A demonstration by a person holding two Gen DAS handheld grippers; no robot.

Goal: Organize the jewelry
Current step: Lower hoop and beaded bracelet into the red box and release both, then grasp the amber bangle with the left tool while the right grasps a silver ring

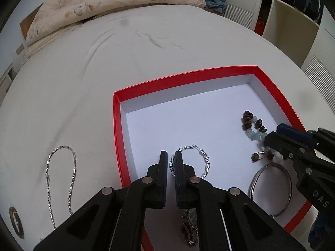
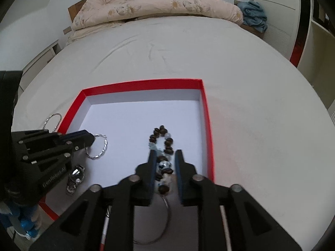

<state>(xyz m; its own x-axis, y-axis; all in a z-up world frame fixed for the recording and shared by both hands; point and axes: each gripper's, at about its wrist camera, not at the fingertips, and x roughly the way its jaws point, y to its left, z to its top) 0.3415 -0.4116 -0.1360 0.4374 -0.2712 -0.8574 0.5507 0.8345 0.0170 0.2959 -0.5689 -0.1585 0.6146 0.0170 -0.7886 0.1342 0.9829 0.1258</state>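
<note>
A red box [image 1: 117, 129] with a white floor lies on the bed; it also shows in the right wrist view [image 2: 207, 125]. My left gripper [image 1: 172, 156] is shut on a twisted silver hoop earring [image 1: 204, 159] and holds it just above the box floor; the hoop [image 2: 102, 148] also shows in the right wrist view. My right gripper [image 2: 164, 156] is open, its fingers on either side of a brown and pale-blue bead bracelet [image 2: 165, 140] that lies in the box [image 1: 252, 123]. A silver bangle [image 1: 270, 190] and a watch [image 2: 75, 177] lie in the box.
A silver chain necklace [image 1: 60, 179] and a brown ring [image 1: 15, 221] lie on the white sheet left of the box. A second silver hoop [image 2: 52, 121] lies outside the box's left wall. A folded quilt [image 1: 108, 2] lies at the headboard.
</note>
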